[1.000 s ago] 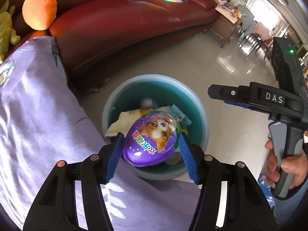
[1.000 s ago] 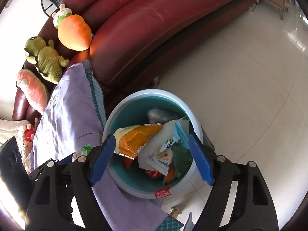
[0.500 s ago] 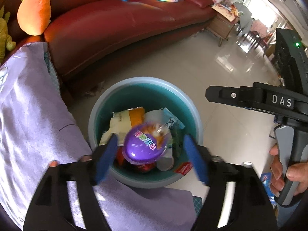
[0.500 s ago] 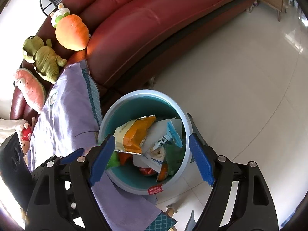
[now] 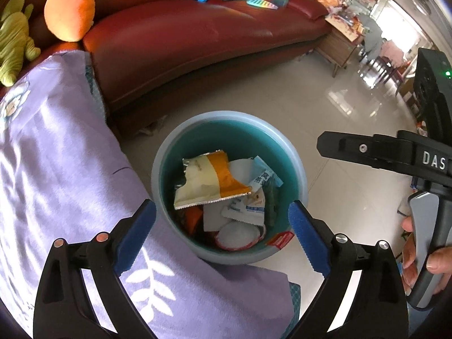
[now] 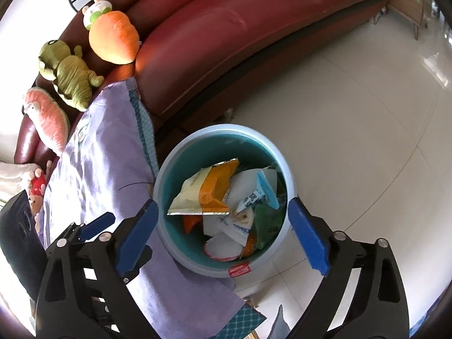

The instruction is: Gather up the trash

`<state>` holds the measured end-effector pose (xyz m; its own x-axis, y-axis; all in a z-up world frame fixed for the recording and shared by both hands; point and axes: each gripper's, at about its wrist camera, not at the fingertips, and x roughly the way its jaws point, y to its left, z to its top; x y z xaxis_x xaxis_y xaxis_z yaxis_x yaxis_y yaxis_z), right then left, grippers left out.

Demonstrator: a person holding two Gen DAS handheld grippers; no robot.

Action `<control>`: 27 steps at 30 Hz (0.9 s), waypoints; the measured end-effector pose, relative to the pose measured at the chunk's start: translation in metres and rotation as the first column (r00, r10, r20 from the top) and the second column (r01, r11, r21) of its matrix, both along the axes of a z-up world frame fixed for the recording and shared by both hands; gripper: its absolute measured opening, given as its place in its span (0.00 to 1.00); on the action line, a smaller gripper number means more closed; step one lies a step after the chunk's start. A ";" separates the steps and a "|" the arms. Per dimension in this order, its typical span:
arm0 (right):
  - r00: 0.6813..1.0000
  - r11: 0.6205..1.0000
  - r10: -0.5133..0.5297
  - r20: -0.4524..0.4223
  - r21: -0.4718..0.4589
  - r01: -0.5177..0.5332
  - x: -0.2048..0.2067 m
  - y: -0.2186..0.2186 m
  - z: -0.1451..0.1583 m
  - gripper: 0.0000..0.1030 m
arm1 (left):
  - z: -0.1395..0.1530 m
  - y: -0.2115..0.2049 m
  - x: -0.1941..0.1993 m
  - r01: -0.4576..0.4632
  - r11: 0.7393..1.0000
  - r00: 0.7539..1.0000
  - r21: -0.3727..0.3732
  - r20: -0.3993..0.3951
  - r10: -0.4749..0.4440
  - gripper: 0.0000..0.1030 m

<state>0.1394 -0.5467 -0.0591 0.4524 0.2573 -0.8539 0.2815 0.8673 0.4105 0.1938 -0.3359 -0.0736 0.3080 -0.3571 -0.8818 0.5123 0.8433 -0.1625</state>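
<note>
two tools hung above the trash bin point(image 5: 299, 166), both pointing steeply down, and both were spreading their jaws with nothing between them. the left tool point(image 5: 223, 231) had been clamped on a purple egg-shaped package a second earlier; half a second back that egg was already dropping free between the widening pads, and now it was gone from sight, most likely sunk among the wrappers below. the right tool point(image 6: 223, 231) carried nothing then either, and it was released wide as well. inside the bin a yellow-and-orange snack bag point(image 5: 209, 180) lay on top, with white and blue sachets point(image 5: 254, 195) and a round white lid point(image 5: 236, 234) beside it. the bin stood on the tiled floor point(image 6: 353, 118), just beside a purple cloth point(image 5: 56, 169) and near the red sofa point(image 5: 197, 34). by my reading this piece of trash was delivered, and both hands were free to fetch the next.
</note>
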 end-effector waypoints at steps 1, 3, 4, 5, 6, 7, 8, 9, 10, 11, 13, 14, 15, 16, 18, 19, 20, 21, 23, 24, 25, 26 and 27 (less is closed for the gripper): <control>1.000 1.000 0.003 0.003 0.003 -0.003 -0.001 0.002 0.002 0.91 | 0.001 0.002 -0.001 -0.003 1.000 1.000 0.000 0.003 0.003 0.92; 1.000 1.000 0.009 0.007 -0.002 -0.009 -0.004 0.006 0.007 0.93 | 0.005 0.010 -0.004 -0.011 1.000 1.000 -0.001 0.011 0.011 0.92; 1.000 1.000 0.014 0.009 -0.012 -0.014 -0.006 0.010 0.010 0.93 | 0.007 0.013 -0.006 -0.015 1.000 1.000 -0.002 0.013 0.015 0.92; 1.000 1.000 0.019 0.010 -0.023 -0.019 -0.007 0.013 0.012 0.93 | 0.009 0.017 -0.007 -0.019 1.000 1.000 -0.004 0.015 0.019 0.92; 1.000 0.999 0.028 0.011 -0.037 -0.028 -0.009 0.018 0.016 0.93 | 0.012 0.021 -0.008 -0.025 1.000 0.999 -0.006 0.019 0.025 0.92; 0.999 0.999 0.034 0.012 -0.041 -0.033 -0.011 0.021 0.018 0.93 | 0.015 0.025 -0.010 -0.031 0.999 0.999 -0.009 0.025 0.031 0.92; 0.999 0.998 0.041 0.015 -0.047 -0.040 -0.013 0.025 0.021 0.93 | 0.019 0.030 -0.013 -0.037 0.999 0.999 -0.014 0.034 0.038 0.92; 0.999 0.997 0.048 0.018 -0.054 -0.047 -0.016 0.030 0.025 0.93 | 0.022 0.034 -0.015 -0.041 0.999 0.998 -0.016 0.040 0.041 0.92; 0.998 0.997 0.052 0.020 -0.062 -0.050 -0.019 0.034 0.028 0.93 | 0.025 0.037 -0.018 -0.043 0.999 0.998 -0.019 0.045 0.044 0.92; 0.998 0.996 0.053 0.022 -0.068 -0.052 -0.022 0.036 0.030 0.93 | 0.029 0.042 -0.022 -0.043 0.999 0.998 -0.023 0.053 0.044 0.92; 0.998 0.995 0.057 0.028 -0.081 -0.055 -0.029 0.044 0.037 0.93 | 0.037 0.050 -0.029 -0.048 0.999 0.996 -0.025 0.077 0.049 0.92; 0.998 0.995 0.058 0.029 -0.086 -0.055 -0.031 0.046 0.039 0.93 | 0.041 0.053 -0.032 -0.048 0.999 0.995 -0.026 0.088 0.050 0.92; 0.998 0.994 0.059 0.032 -0.097 -0.056 -0.035 0.050 0.044 0.93 | 0.046 0.058 -0.036 -0.047 0.998 0.994 -0.029 0.100 0.050 0.93; 0.998 0.993 0.061 0.033 -0.105 -0.057 -0.038 0.053 0.046 0.93 | 0.050 0.062 -0.039 -0.048 0.998 0.993 -0.033 0.107 0.051 0.93; 0.997 0.991 0.062 0.034 -0.121 -0.058 -0.044 0.059 0.052 0.93 | 0.059 0.071 -0.047 -0.055 0.998 0.990 -0.045 0.124 0.060 0.96; 0.997 0.990 0.063 0.034 -0.130 -0.058 -0.049 0.063 0.055 0.93 | 0.062 0.074 -0.049 -0.059 0.997 0.989 -0.048 0.131 0.065 0.96; 0.997 0.989 0.064 0.035 -0.139 -0.059 -0.052 0.066 0.058 0.93 | 0.067 0.077 -0.052 -0.064 0.997 0.988 -0.052 0.138 0.070 0.96; 0.997 0.987 0.066 0.037 -0.151 -0.059 -0.057 0.069 0.061 0.93 | 0.070 0.081 -0.055 -0.067 0.996 0.987 -0.056 0.144 0.074 0.96; 0.997 0.984 0.068 0.037 -0.169 -0.061 -0.064 0.076 0.066 0.93 | 0.077 0.090 -0.061 -0.073 0.995 0.984 -0.062 0.155 0.082 0.96; 0.997 0.983 0.071 0.038 -0.175 -0.064 -0.066 0.079 0.068 0.93 | 0.079 0.093 -0.063 -0.078 0.995 0.984 -0.062 0.159 0.087 0.96; 0.996 0.980 0.077 0.039 -0.186 -0.068 -0.070 0.084 0.071 0.93 | 0.081 0.098 -0.067 -0.082 0.995 0.984 -0.060 0.156 0.091 0.96; 0.996 0.978 0.080 0.041 -0.196 -0.071 -0.074 0.086 0.074 0.93 | 0.082 0.101 -0.068 -0.084 0.995 0.984 -0.060 0.154 0.092 0.96; 0.996 0.976 0.084 0.042 -0.207 -0.074 -0.077 0.091 0.076 0.93 | 0.084 0.105 -0.072 -0.088 0.994 0.983 -0.060 0.154 0.096 0.96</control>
<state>0.0627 -0.4561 0.0170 0.4812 0.1158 -0.8689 0.1924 0.9531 0.2335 0.1223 -0.2310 0.0106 0.4747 -0.3656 -0.8006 0.4556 0.8804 -0.1319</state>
